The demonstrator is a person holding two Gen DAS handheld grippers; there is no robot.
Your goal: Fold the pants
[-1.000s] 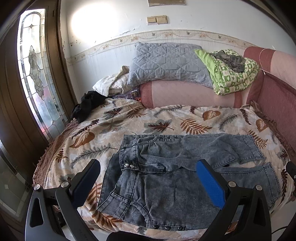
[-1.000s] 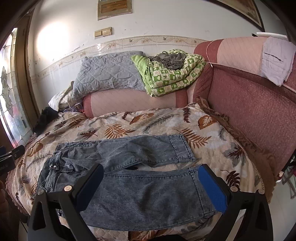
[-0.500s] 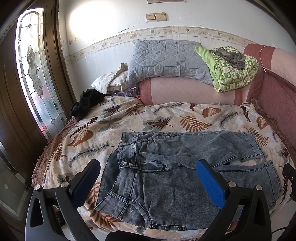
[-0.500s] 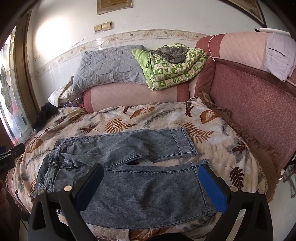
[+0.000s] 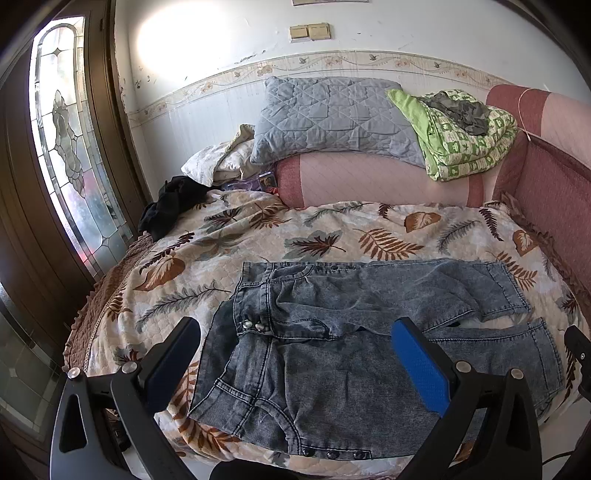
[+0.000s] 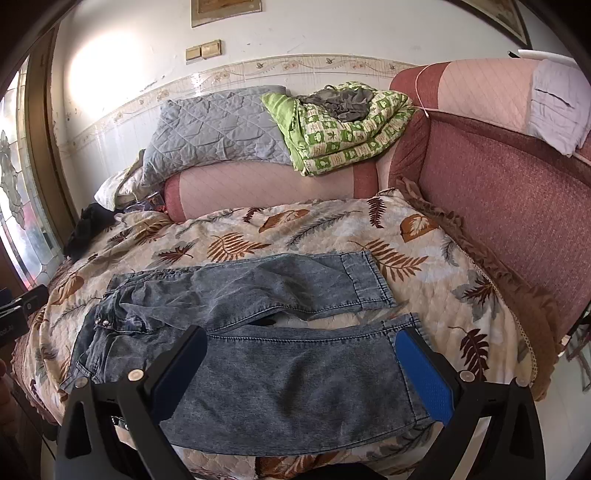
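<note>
On the leaf-print bedspread (image 5: 325, 229) the pants (image 5: 351, 350) lie unfolded; we have drawn both spread-open, empty grippers, left gripper (image 5: 299, 354) and right gripper (image 6: 301, 363), slightly back, nothing grasped yet.

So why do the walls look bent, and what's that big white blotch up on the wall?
Left wrist view: a fisheye lens bows the window frame; the blotch is blown-out sunlight on the wall. Right wrist view: same glare, curved sofa back, dark corners. Jeans stay sharp in both.

pants (image 5: 332, 354) near hem hidden behind the blue fingers (image 5: 419, 363), framed picture (image 6: 225, 9) cropped at top
</note>
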